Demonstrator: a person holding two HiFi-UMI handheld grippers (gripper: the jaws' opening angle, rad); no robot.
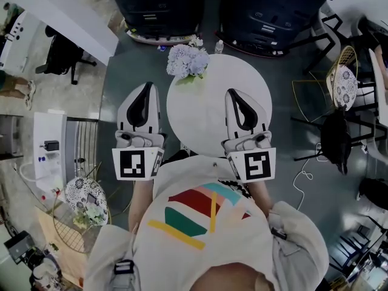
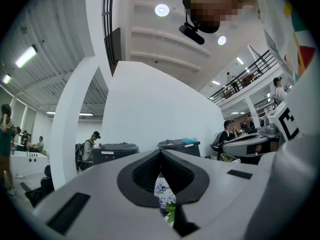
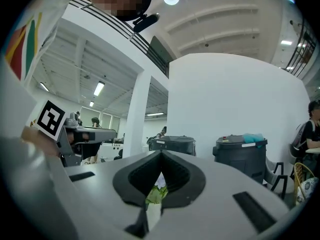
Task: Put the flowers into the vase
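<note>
Grey floor, big open hall, and a round white table [image 1: 200,111] right in front of the person. The flowers [image 1: 187,60], a pale blue bunch with green leaves, sit at the table's far edge. The blooms cover whatever holds them, so I can't tell from above if there's a vase under there.

The head view gives the layout. The left gripper [image 1: 147,86] is just off the table's left edge and the right gripper [image 1: 233,92] is over its right side. Both are well short of the flowers, with bare tabletop between.

The gripper views add what the top-down view can't: both claws are closed tip to tip with nothing in them. Through the gap behind the left tips you get a peek of blue blooms, and behind the right tips some green leaves. Nothing is touching either pair of tips.

Past the table are two dark lidded bins [image 1: 160,8]. One has something teal lying on its lid [image 3: 252,138], and their contents are out of sight. A yellow wire chair [image 1: 341,80] stands off to the right. A small bottle [image 1: 219,46] is near the table's far edge.
</note>
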